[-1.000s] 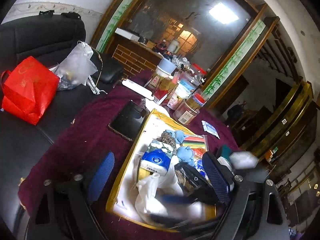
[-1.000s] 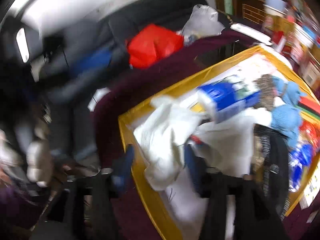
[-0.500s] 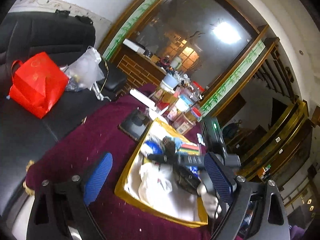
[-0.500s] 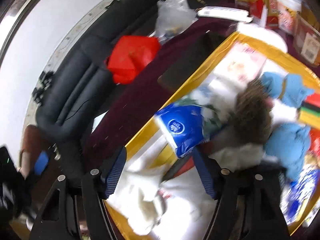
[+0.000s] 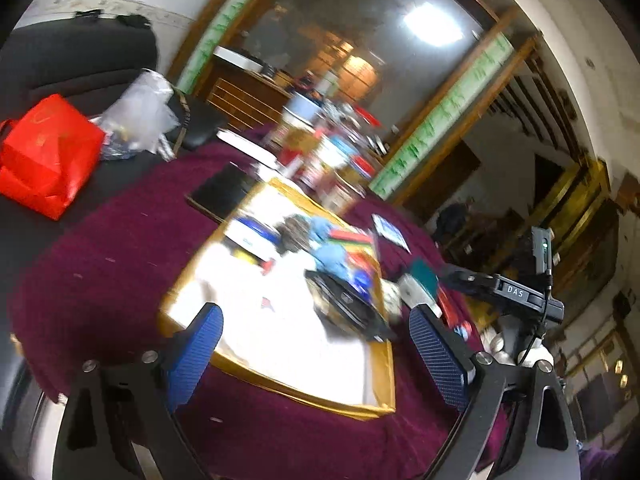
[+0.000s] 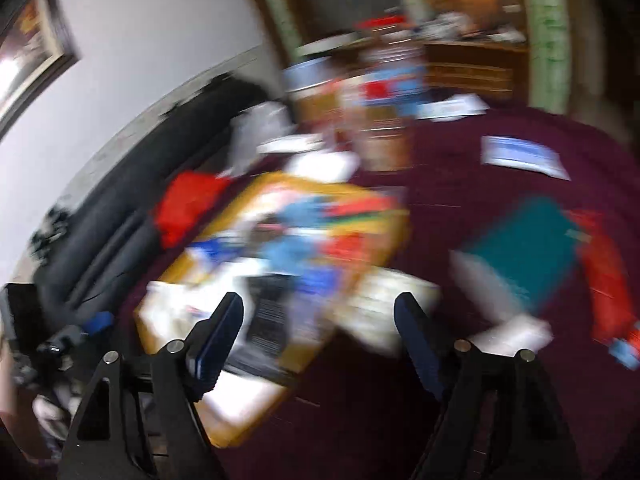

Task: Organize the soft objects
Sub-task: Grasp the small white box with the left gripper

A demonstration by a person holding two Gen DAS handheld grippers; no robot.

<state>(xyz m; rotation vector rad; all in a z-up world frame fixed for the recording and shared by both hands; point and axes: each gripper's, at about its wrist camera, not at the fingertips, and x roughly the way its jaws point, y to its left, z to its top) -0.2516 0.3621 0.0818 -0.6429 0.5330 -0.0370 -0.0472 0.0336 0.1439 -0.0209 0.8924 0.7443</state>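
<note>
A gold-rimmed tray (image 5: 384, 368) sits on a maroon tablecloth (image 5: 100, 264). It holds white cloth (image 5: 288, 312), a blue soft toy (image 5: 332, 256), a dark furry piece (image 5: 296, 232) and a black pouch (image 5: 344, 300). My left gripper (image 5: 316, 348) is open and empty above the tray's near edge. The right gripper body (image 5: 516, 292) shows at the right. In the blurred right wrist view my right gripper (image 6: 320, 340) is open and empty above the tray (image 6: 248, 420).
A red bag (image 5: 44, 160) and a clear plastic bag (image 5: 140, 112) lie on a black sofa (image 5: 60, 60). Jars and boxes (image 5: 320, 152) stand behind the tray. A teal box (image 6: 528, 248) and a blue leaflet (image 6: 520, 156) lie on the cloth.
Both grippers have pulled back from the tray. The right gripper has swung right, away from the white cloth, and now faces the tray's far side and the teal box.
</note>
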